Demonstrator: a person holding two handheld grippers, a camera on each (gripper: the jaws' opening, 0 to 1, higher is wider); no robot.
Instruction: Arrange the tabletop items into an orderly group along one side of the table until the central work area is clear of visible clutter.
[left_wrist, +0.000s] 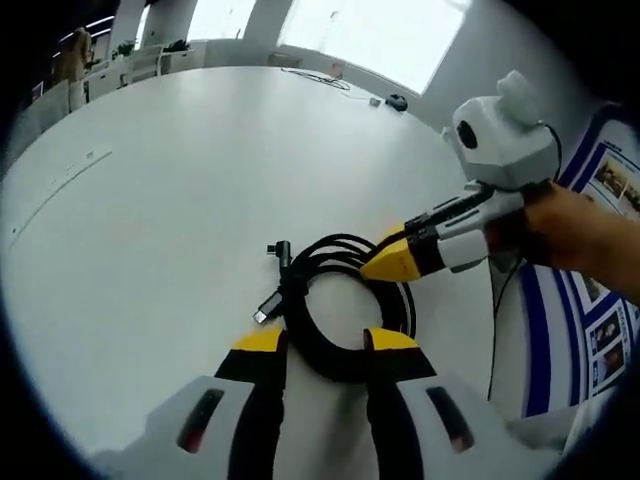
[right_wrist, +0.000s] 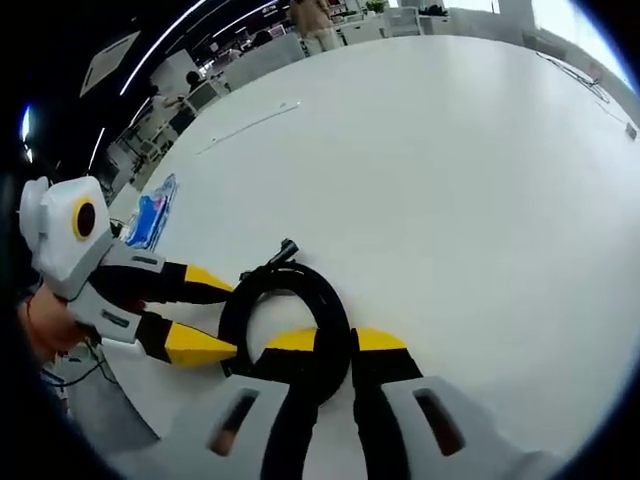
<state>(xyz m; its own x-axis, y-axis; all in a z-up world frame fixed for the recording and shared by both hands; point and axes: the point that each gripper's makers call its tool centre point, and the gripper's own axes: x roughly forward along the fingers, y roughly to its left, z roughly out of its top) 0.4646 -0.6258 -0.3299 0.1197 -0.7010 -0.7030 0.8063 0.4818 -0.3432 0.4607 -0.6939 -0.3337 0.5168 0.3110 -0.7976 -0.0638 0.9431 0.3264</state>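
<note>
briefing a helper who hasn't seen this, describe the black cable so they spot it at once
On the big white table, look near the edge where both grippers meet. The black cable lies coiled in a loop between the yellow-tipped jaws, its plug ends sticking out at one side. It is the one dark coiled thing there.

Black coiled cable, flat on white table

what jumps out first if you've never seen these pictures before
A coiled black cable lies alone on a big white table, its plug ends sticking out to one side. Both grippers meet over it: the right gripper has its yellow-tipped fingers closed on the coil's near edge, while the left gripper stands open with the coil between its fingers. Far across the table, a thin cable and a small dark object lie near the bright windows.
</note>
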